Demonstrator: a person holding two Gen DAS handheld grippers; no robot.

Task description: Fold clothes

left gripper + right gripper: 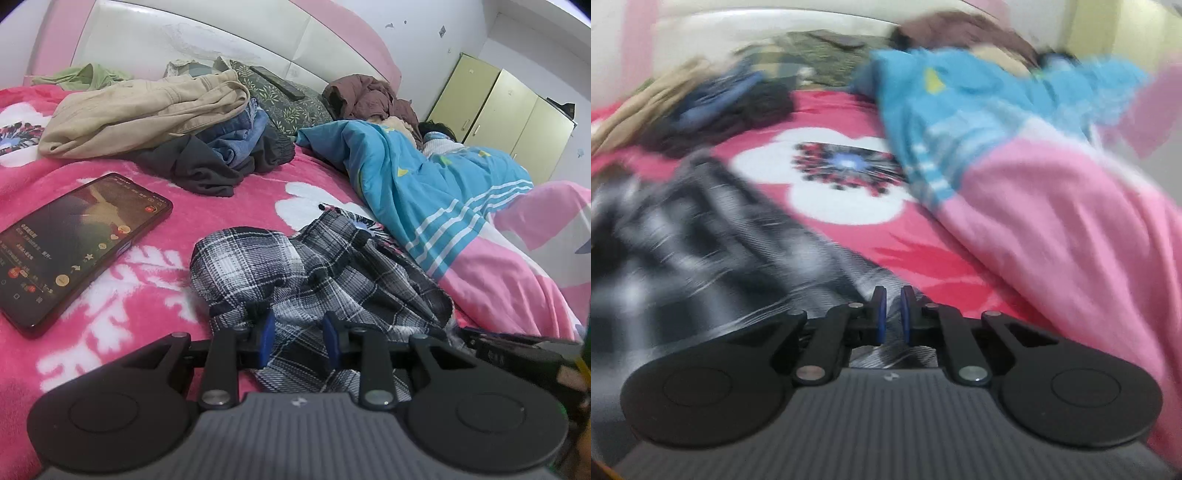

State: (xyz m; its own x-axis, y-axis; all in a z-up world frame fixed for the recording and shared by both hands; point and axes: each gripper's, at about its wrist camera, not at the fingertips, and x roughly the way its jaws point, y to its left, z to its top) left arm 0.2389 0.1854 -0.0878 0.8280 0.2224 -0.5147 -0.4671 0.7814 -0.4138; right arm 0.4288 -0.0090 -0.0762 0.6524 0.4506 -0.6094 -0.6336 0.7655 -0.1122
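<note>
Spread over the bed's pink floral fleece blanket (229, 192), the crumpled black-and-white plaid garment (314, 273) sits between the left gripper's (300, 341) wide fingers, right gripper (891, 312) narrow at its edge; best flatten it first.
</note>
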